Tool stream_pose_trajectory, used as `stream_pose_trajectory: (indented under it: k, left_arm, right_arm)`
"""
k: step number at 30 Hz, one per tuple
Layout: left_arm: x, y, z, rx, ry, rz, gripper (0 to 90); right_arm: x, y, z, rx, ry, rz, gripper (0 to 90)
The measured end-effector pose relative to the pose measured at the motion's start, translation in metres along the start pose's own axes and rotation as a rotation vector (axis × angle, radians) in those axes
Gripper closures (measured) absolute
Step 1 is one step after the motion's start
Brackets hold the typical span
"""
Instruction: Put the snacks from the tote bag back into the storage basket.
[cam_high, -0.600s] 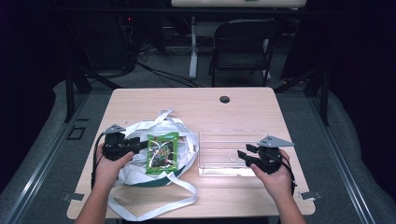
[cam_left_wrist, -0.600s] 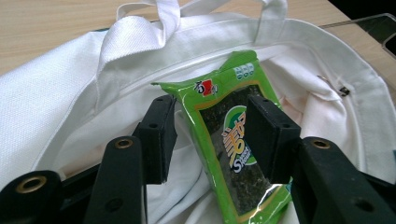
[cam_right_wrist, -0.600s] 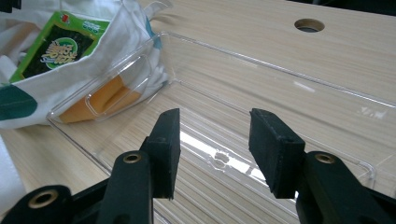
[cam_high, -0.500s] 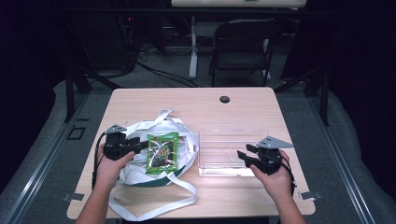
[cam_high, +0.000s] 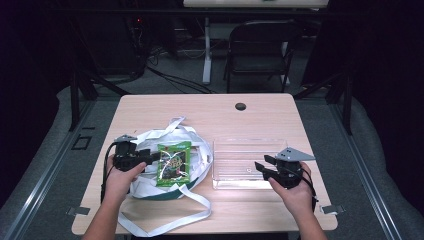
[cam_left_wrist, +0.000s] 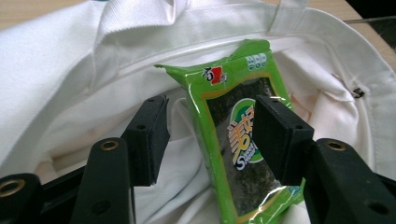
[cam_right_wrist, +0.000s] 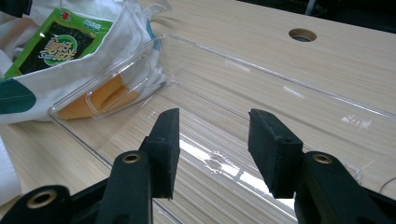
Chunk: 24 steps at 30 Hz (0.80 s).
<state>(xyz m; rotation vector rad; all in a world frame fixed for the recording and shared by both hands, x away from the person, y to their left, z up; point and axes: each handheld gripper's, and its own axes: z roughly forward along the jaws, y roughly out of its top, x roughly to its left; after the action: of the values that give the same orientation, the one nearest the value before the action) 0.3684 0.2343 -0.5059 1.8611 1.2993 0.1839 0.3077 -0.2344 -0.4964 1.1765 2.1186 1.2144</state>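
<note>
Over the white tote bag (cam_high: 165, 170), on the left side of the tabletop (cam_high: 260, 120), the left hand-held gripper (cam_high: 152, 156) sits at the near edge of the green seaweed snack packet (cam_high: 173, 164). Compared with the high views from a moment earlier, almost nothing has shifted: the packet lies in the same spot on the bag and both hands hold their places. In the left gripper view the 2 jaws stand apart, with the packet (cam_left_wrist: 233, 135) between them; the right one overlaps its face, but no squeeze shows, so the grasp looks set up rather than made. The right hand-held gripper (cam_high: 264, 169) waits with its jaws apart and empty at the clear plastic tray (cam_high: 247, 150), which holds nothing. Judging by this stillness, closing on the packet looks like the next step, with the tray the likely destination.
</note>
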Motion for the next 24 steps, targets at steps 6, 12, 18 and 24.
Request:
stream_pose_trajectory:
  k: [6, 12, 18, 24]
  left_arm:
    - [0.001, -0.001, 0.003, 0.017, -0.017, -0.017, 42.8]
    - [0.005, -0.002, 0.009, 0.044, -0.049, -0.056, 40.5]
    - [0.006, -0.003, 0.015, 0.067, -0.068, -0.079, 37.9]
    - [0.004, -0.004, 0.021, 0.091, -0.072, -0.081, 37.2]
  right_arm:
    - [0.001, 0.001, -0.001, -0.006, 0.007, 0.010, 52.1]
    - [0.002, -0.001, 0.001, -0.006, 0.000, 0.010, 47.7]
    - [0.002, -0.002, 0.001, 0.000, 0.000, 0.012, 47.2]
    - [0.003, -0.003, 0.000, 0.003, -0.004, 0.012, 47.3]
